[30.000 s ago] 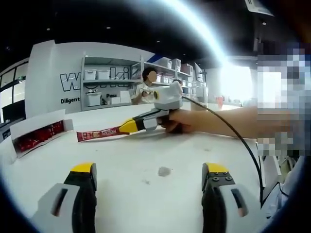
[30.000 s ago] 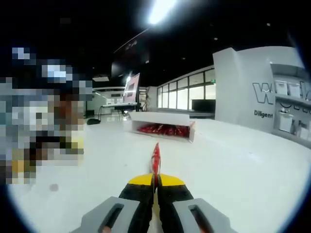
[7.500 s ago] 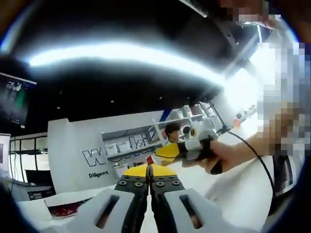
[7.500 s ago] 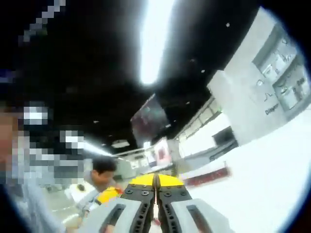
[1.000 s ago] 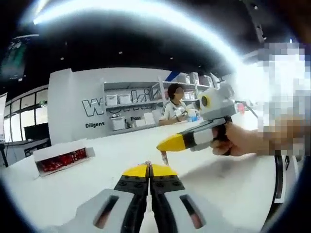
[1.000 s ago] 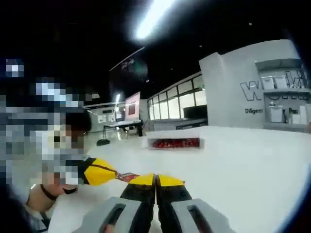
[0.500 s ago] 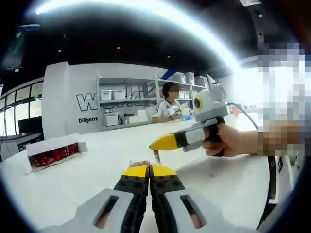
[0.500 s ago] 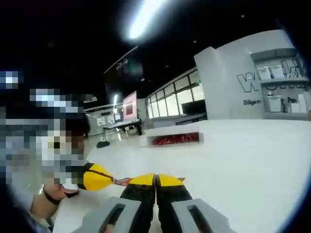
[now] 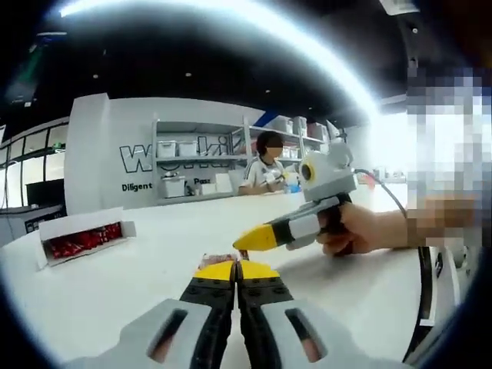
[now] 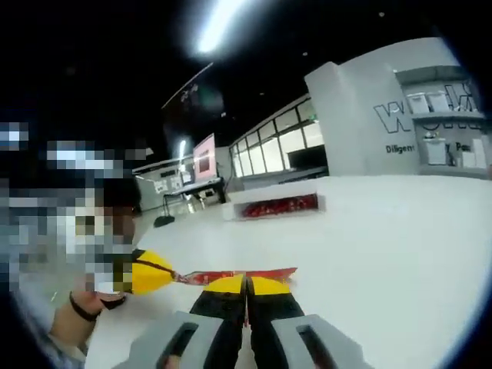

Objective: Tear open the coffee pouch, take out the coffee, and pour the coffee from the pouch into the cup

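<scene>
Two claws are showing: left claw [image 9: 236, 270], right claw [image 10: 247, 285]. One red coffee pouch [image 10: 231, 275] is stretching between them. One white box [image 9: 81, 236] of red pouches is sitting on one white surface [image 9: 154, 254]. One person [image 9: 265, 165] is standing at one shelf unit [image 9: 192, 165].

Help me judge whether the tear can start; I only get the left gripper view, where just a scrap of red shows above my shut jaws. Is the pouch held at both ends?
Observer: It looks so. In the right gripper view the coffee pouch stretches as a thin red strip from the tip of the left gripper across the shut tips of the right gripper.
Operator: Does any of it reach past the right gripper?
Observer: Yes, a short end juts just beyond those tips, on the side away from the left gripper. I cannot tell whether the pouch is torn yet.
</scene>
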`<state>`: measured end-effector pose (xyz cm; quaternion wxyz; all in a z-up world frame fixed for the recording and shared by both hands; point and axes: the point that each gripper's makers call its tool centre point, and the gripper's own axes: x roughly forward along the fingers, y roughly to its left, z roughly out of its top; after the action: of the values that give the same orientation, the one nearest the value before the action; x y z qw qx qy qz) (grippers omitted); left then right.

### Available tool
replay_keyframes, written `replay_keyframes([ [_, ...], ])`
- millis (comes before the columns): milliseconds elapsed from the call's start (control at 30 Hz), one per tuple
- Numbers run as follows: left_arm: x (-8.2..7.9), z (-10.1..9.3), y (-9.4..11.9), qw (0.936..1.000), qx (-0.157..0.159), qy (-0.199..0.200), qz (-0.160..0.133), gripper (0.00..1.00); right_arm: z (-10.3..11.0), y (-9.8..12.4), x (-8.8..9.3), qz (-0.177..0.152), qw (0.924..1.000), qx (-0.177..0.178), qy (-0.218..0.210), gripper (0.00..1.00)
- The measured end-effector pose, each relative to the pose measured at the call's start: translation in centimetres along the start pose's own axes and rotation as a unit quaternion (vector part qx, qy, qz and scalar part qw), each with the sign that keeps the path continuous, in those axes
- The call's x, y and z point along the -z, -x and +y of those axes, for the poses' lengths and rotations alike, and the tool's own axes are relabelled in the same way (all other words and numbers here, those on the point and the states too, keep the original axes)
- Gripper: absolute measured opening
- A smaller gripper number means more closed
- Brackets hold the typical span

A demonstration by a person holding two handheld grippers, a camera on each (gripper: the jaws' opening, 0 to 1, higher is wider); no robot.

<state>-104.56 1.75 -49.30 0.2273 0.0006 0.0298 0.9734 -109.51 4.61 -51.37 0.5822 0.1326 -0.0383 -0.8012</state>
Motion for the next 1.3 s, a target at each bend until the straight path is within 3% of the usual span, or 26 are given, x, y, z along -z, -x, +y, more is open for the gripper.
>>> replay_keyframes([
  [100,-0.2,0.4,0.1,0.9999,-0.004,0.012,-0.006,0.04,1.1,-0.2,0.3,0.011,0.9995,-0.028,0.005,0.02],
  [200,-0.2,0.3,0.1,0.9998,-0.003,0.015,-0.008,0.04,3.1,-0.4,1.1,0.032,0.9962,-0.081,0.007,0.02],
  [267,-0.3,0.2,0.1,0.9998,-0.002,0.016,-0.010,0.04,2.9,-0.6,1.8,0.050,0.9958,-0.071,0.030,0.02],
  [333,-0.3,0.2,0.1,0.9998,0.000,0.019,-0.011,0.04,3.4,-0.7,2.3,0.059,0.9942,-0.084,0.030,0.02],
  [500,-0.5,0.2,0.1,0.9997,0.002,0.020,-0.014,0.04,3.8,-0.5,2.1,0.055,0.9941,-0.089,0.030,0.02],
  [733,-0.1,-0.2,-0.2,0.9996,0.015,0.025,-0.002,0.04,2.6,0.9,-2.6,-0.043,0.9967,-0.067,-0.017,0.02],
  [1033,0.1,-1.1,-0.1,0.9991,0.032,0.028,0.004,0.04,1.5,-0.8,-3.0,-0.017,0.9989,-0.043,-0.002,0.02],
  [1300,0.8,-1.2,-0.2,0.9992,0.032,0.016,0.020,0.04,1.6,-3.9,-3.3,0.025,0.9984,-0.050,0.001,0.02],
])
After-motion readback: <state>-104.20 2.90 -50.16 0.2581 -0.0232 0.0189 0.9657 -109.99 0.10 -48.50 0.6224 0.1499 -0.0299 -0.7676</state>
